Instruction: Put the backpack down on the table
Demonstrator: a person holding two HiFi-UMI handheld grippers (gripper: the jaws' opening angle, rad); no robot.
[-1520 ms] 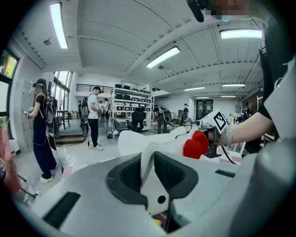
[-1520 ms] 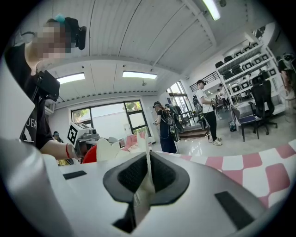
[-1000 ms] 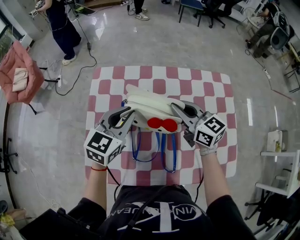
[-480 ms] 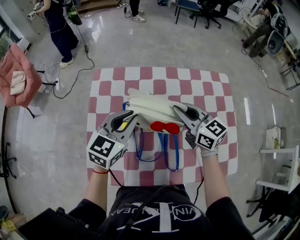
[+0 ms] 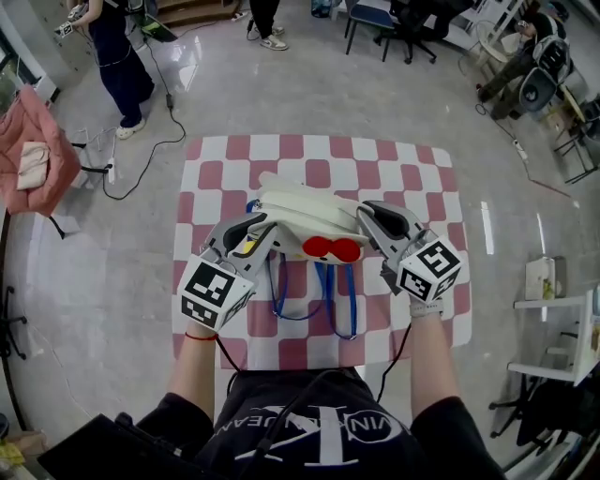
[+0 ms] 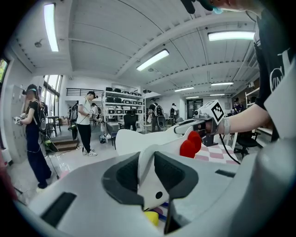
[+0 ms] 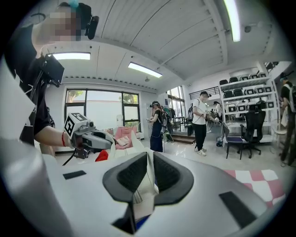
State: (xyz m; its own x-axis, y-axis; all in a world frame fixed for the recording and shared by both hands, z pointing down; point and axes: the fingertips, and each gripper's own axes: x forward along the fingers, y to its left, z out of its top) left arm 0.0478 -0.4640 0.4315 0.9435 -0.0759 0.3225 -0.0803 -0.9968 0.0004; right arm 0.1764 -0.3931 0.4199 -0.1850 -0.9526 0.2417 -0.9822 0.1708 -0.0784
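A white backpack (image 5: 305, 216) with a red bow (image 5: 333, 248) and blue straps (image 5: 309, 295) hangs above the red-and-white checked table (image 5: 417, 169). My left gripper (image 5: 261, 232) is shut on the bag's left edge, and white fabric (image 6: 147, 178) shows pinched between its jaws. At the bag's right edge my right gripper (image 5: 367, 217) is shut too, with a white fold (image 7: 144, 183) between its pads. Each gripper view shows the other gripper across the bag, the right gripper (image 6: 185, 128) and the left gripper (image 7: 107, 142).
The table stands on a glossy grey floor. A person (image 5: 122, 52) stands at the far left beside cables; a pink-draped chair (image 5: 37, 155) is at the left edge. Office chairs (image 5: 403, 19) and shelving (image 5: 562, 319) lie at the back and right.
Both grippers and the backpack have shifted slightly to the right and a little toward me. Both grips on the bag are unchanged.
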